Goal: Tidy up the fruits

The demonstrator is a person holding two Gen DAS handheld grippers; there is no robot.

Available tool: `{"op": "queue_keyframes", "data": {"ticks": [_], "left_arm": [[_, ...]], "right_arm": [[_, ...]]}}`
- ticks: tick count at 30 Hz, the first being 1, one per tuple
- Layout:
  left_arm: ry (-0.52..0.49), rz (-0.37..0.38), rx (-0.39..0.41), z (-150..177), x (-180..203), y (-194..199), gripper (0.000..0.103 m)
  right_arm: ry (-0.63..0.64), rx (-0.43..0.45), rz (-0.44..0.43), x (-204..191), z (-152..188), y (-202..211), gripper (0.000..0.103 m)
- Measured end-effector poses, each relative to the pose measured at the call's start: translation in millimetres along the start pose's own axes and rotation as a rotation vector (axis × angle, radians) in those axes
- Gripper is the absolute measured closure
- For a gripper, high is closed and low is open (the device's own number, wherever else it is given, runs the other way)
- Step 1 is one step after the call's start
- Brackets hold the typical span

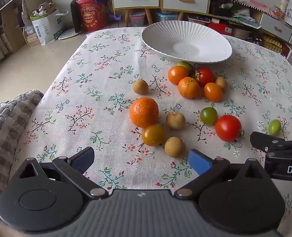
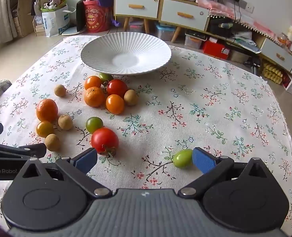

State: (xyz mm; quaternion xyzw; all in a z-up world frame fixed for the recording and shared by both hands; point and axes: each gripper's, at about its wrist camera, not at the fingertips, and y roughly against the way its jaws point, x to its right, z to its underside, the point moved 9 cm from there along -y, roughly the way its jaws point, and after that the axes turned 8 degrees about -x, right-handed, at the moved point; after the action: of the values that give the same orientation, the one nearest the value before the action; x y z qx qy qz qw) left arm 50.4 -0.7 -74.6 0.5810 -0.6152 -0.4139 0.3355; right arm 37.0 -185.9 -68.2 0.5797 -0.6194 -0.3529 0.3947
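Between the spread jaws of the right gripper [image 2: 145, 161], a small green fruit [image 2: 182, 158] lies just beside the right pad, nothing gripped. Leftward, the left gripper [image 1: 143, 161] gapes empty short of a longan [image 1: 174, 146]. Floral tablecloth [image 2: 215, 108] lies bare rightward; white plate [image 2: 98, 49] sits behind.

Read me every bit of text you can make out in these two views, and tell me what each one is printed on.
"GenRobot": white letters on the left claw's black body, in the right wrist view.
"DA": white letters, cut off by the frame edge, on the right claw's black body, in the left wrist view.
Red bucket: round logo, blurred.
White paper bag: print too small.
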Motion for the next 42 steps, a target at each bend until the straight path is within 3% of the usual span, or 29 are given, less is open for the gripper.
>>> {"op": "queue_keyframes", "data": {"ticks": [42], "left_arm": [[0.002,0.001,0.004,0.0,-0.5,1.1,0.003]], "right_arm": [[0.008,0.011,-0.003,-1.9,-0.7,2.8,0.001]]}}
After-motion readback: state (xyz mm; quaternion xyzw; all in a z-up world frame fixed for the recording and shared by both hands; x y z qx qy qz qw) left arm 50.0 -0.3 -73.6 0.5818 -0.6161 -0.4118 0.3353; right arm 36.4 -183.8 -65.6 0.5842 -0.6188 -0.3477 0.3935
